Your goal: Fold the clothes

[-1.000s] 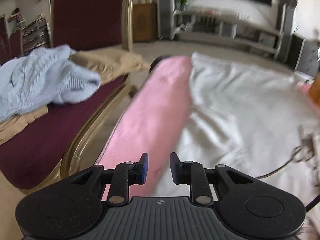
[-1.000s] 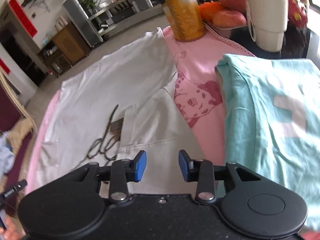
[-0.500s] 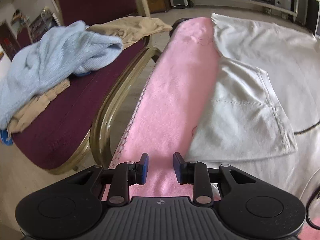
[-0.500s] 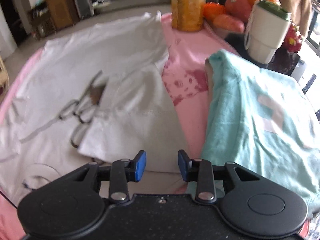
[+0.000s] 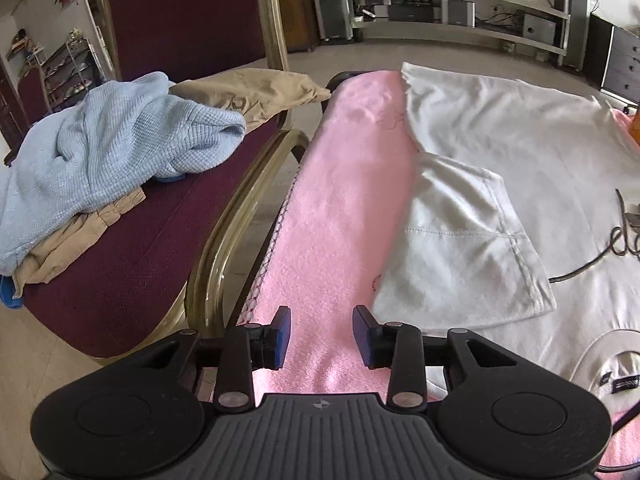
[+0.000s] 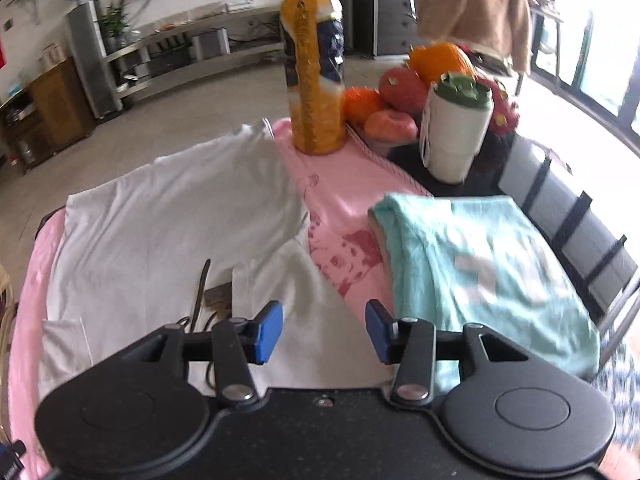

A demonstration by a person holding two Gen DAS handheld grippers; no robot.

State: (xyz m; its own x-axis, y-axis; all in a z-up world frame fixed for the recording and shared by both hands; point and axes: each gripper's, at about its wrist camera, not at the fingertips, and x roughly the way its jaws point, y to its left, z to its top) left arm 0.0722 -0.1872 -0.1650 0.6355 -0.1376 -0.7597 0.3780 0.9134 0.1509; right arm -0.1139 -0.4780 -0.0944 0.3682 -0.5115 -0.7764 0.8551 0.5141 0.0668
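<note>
A white T-shirt (image 5: 520, 152) (image 6: 168, 216) with dark script lettering lies flat on a pink cloth (image 5: 340, 208) (image 6: 344, 208) that covers the table. Both of its sleeves are folded inward over the body. My left gripper (image 5: 322, 332) hovers over the pink cloth just left of the folded left sleeve (image 5: 464, 252); its jaws are opening with nothing between them. My right gripper (image 6: 324, 330) hangs above the folded right sleeve (image 6: 300, 300); its jaws are also opening and hold nothing. A folded mint-green shirt (image 6: 480, 276) lies to the right of the white one.
A maroon chair (image 5: 132, 260) at the left holds a light blue knit sweater (image 5: 112, 152) and beige clothes (image 5: 256, 92). At the table's far end stand an orange juice bottle (image 6: 314, 76), a pile of fruit (image 6: 400, 92) and a white cup with a green lid (image 6: 456, 132).
Both grippers have lifted and drawn back from the shirt, their jaws wider. The right view tilted up and now shows the bottle and fruit. Both sleeves lie folded in.
</note>
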